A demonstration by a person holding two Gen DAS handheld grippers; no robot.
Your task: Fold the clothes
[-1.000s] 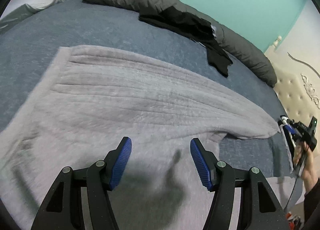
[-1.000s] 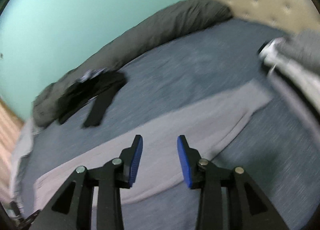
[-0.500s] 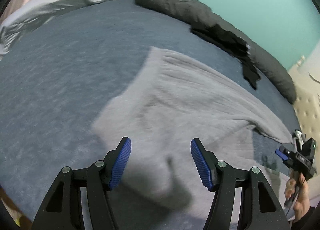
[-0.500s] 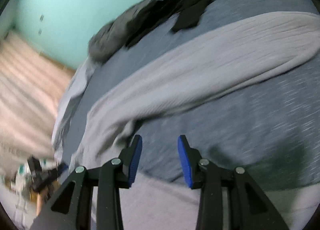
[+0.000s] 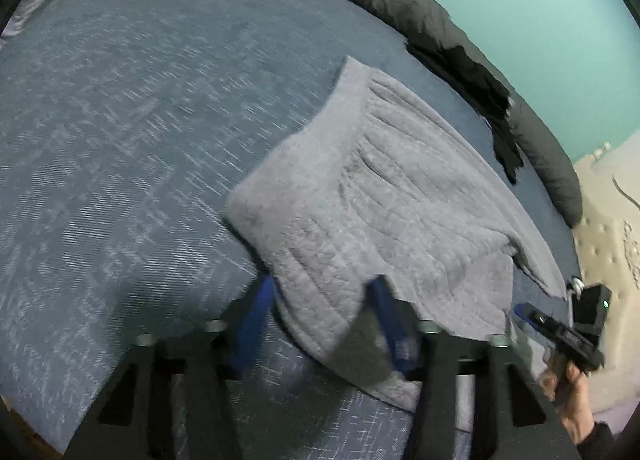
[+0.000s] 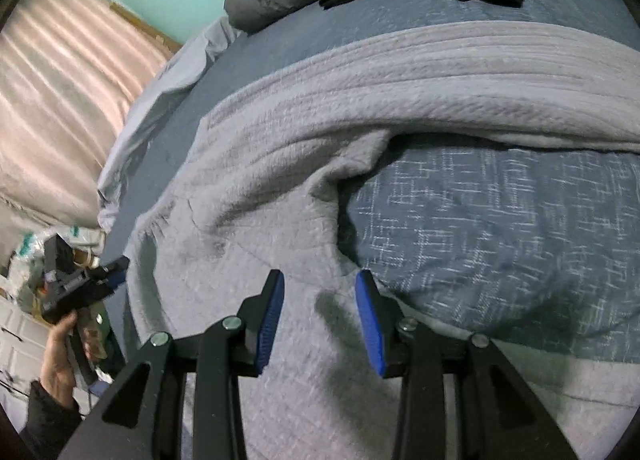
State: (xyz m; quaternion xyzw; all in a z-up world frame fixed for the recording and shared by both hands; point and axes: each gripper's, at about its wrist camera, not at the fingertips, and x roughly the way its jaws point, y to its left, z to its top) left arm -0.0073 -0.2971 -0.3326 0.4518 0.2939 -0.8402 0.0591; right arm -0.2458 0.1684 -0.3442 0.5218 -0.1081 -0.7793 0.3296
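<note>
Two claws on the grey sweater (image 5: 372,196) — left gripper (image 5: 320,324) closing on its hem, right gripper (image 6: 320,316) half-open, empty — a thin bite could slip.

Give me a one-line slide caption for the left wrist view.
Left gripper closing on the edge of a grey knit garment spread on a blue bed cover.

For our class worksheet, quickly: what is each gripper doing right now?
Left gripper: closing, grey sweater corner between its jaws.
Right gripper: open, empty, over the sweater.
</note>
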